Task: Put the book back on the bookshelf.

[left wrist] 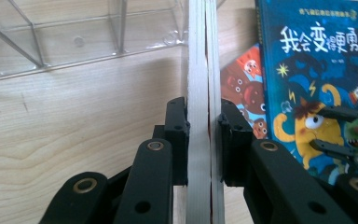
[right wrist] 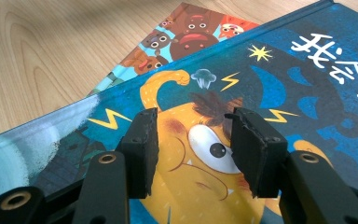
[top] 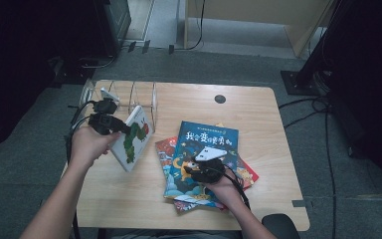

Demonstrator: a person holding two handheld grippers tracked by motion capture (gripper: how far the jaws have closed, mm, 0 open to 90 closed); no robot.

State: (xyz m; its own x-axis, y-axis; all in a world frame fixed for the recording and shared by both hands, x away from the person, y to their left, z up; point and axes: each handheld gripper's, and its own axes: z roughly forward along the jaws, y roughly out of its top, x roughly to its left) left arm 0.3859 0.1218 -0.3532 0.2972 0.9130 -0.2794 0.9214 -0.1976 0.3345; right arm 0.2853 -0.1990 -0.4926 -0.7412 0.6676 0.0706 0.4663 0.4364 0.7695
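Observation:
My left gripper (top: 122, 128) is shut on a thin white picture book (top: 135, 138) with a green caterpillar on its cover. It holds the book on edge, tilted, just in front of a clear book rack (top: 129, 97). In the left gripper view the pads (left wrist: 179, 135) clamp both sides of the book's pale edge (left wrist: 199, 70). My right gripper (top: 189, 167) stands open over a blue book (top: 206, 142) that tops a pile. In the right gripper view its jaws (right wrist: 193, 140) hover apart above the yellow monster on the blue cover (right wrist: 284, 88).
Under the blue book lies a red-orange book (top: 165, 149) with animal faces (right wrist: 182, 37), plus another at the right (top: 246, 174). The rack's clear dividers (left wrist: 74, 42) stand on the wooden table (top: 258, 114). A round cable hole (top: 220, 98) sits near the far edge.

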